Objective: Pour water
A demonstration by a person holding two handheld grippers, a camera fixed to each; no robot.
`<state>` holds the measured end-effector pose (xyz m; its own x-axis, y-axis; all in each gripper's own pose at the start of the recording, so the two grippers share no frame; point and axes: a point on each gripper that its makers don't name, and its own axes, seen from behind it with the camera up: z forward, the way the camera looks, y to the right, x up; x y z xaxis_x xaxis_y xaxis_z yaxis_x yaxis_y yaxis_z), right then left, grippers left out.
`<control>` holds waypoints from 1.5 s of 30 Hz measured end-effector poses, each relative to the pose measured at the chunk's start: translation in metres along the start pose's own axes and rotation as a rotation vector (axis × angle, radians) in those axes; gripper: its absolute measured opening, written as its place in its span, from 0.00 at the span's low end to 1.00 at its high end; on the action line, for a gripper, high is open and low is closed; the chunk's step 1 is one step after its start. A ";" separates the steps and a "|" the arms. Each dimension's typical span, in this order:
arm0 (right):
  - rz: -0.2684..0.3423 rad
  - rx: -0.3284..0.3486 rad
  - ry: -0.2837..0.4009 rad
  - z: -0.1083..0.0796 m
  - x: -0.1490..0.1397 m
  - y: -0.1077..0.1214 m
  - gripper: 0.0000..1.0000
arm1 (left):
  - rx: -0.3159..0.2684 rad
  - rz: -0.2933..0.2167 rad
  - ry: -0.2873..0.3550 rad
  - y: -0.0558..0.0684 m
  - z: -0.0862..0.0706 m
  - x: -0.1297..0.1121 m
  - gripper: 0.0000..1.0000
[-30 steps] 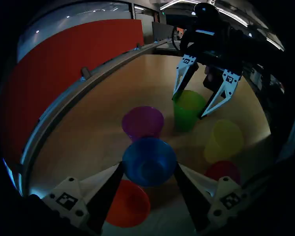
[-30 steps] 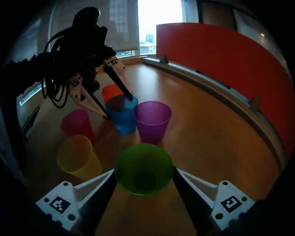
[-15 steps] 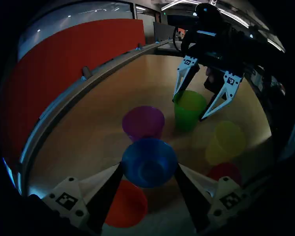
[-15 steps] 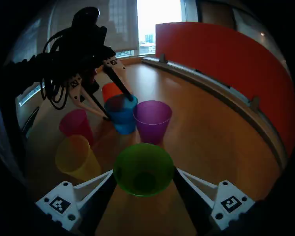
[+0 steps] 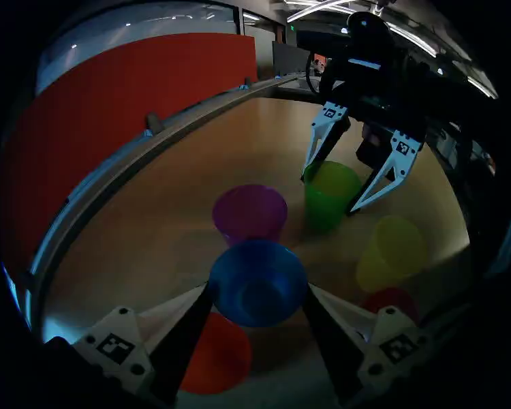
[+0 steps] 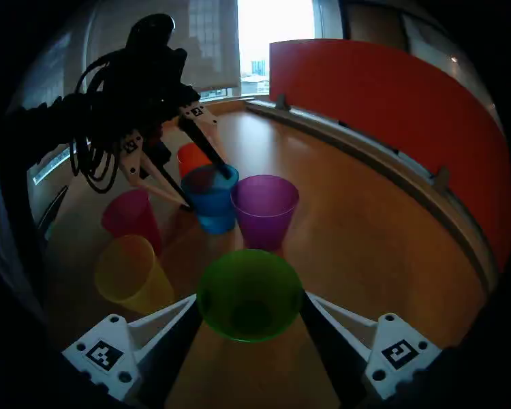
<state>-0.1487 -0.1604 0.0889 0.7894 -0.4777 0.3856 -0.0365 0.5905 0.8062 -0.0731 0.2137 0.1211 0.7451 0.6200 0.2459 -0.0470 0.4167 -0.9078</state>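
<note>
Desk (image 6: 364,225), left tongs (image 5: 257,289) clasp blue cup (image 5: 257,276), right tongs (image 6: 250,297) green cup (image 6: 249,286), contents unclear

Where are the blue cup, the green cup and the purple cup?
blue cup (image 5: 257,286): left gripper view, on the inside of the cup.
green cup (image 6: 250,296): right gripper view, on the inside of the cup.
purple cup (image 6: 262,225): right gripper view, on its outer wall.
</note>
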 end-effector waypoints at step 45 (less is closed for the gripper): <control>-0.046 -0.050 0.070 -0.028 0.037 -0.001 0.90 | 0.020 -0.026 0.058 0.006 -0.029 0.014 0.87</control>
<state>-0.1021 -0.1604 0.0896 0.8303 -0.4595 0.3155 0.0298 0.6018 0.7981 -0.0433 0.2057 0.1095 0.7838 0.5691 0.2486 -0.0403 0.4460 -0.8941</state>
